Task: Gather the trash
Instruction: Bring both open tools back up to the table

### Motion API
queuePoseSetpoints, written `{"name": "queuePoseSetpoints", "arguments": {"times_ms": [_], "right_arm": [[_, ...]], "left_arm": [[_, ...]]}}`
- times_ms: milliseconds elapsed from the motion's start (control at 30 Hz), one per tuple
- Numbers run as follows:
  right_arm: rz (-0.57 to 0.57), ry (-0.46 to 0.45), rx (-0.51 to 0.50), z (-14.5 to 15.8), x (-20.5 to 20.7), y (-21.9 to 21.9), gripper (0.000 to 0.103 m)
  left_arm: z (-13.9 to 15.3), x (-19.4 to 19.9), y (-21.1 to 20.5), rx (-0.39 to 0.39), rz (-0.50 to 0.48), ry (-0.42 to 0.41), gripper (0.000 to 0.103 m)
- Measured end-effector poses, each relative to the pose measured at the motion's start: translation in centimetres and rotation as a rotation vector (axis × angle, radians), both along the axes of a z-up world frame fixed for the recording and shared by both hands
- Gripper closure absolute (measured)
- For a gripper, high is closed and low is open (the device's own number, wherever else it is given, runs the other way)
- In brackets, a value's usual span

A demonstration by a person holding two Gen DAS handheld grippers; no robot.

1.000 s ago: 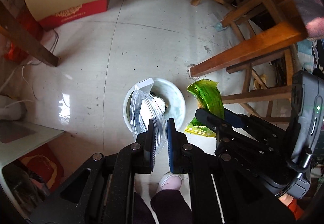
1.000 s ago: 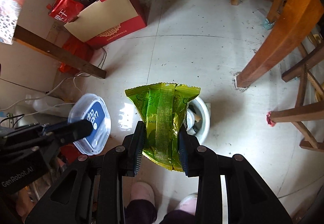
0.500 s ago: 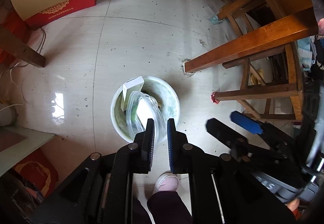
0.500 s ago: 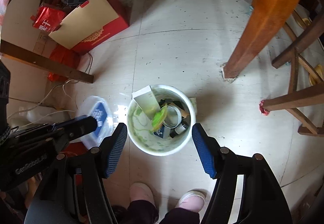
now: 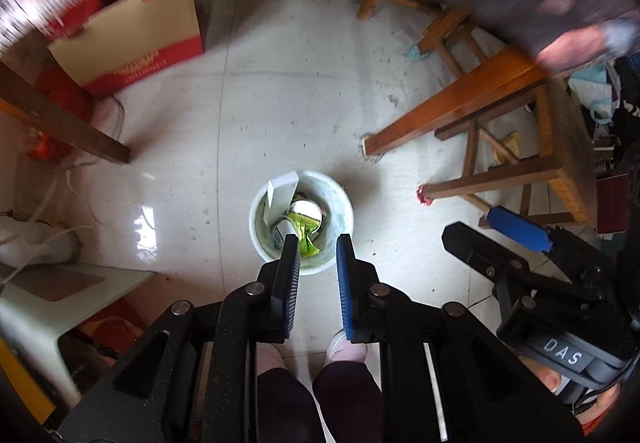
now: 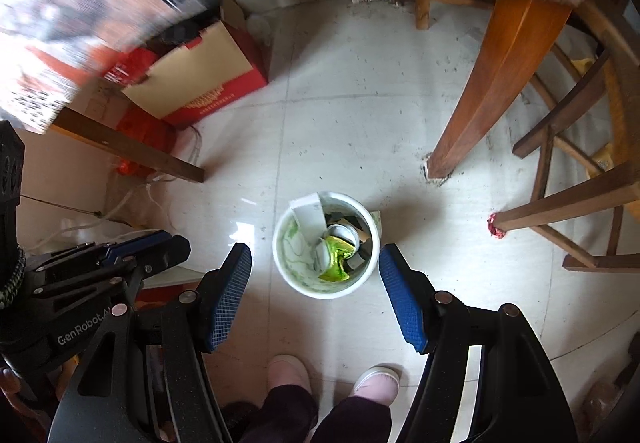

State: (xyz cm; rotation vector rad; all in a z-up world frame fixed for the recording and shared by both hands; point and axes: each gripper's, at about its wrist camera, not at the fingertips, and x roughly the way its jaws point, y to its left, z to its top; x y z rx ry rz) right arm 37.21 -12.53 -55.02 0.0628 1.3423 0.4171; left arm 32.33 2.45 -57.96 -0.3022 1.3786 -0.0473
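We hover over white bin (image 6: 326,283) on floor. Green snack wrapper (image 6: 336,267) lies inside: light, crinkly, slippery; pinch at edge if regrasped. Left gripper (image 5: 318,263) opening, empty. Right gripper (image 6: 316,275) spread wide, empty.

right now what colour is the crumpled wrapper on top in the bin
Bright yellow-green: the wrapper lies inside the white bin, clearest in the right wrist view.
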Motion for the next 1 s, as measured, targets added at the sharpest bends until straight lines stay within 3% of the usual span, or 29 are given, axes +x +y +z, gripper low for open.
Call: {"name": "queuePoseSetpoints", "arguments": {"times_ms": [167,633,800,933,1000], "right_arm": [[0.000,-0.042,0.020,6.7,-1.2,0.2,0.040],[-0.024,-0.265,0.072,28.6,-7.0,-0.1,0.040],[-0.082,-0.368,0.098,35.6,-8.6,-0.7,0.040],[-0.138,-0.477,0.113,40.7,-9.7,-0.6,0.040],[-0.161,-0.519,0.122,42.7,-10.2,-0.6,0.040]], "left_arm": [[8.2,-0.9,0.5,0.051,-0.020,-0.080,0.087],[31.8,-7.0,1.5,0.075,-0.031,-0.316,0.084],[38.9,-9.0,2.0,0.046,-0.049,-0.413,0.068],[43.3,-10.3,2.0,0.041,-0.089,-0.474,0.068],[45.2,-10.7,2.1,0.048,-0.108,-0.509,0.061]]}}
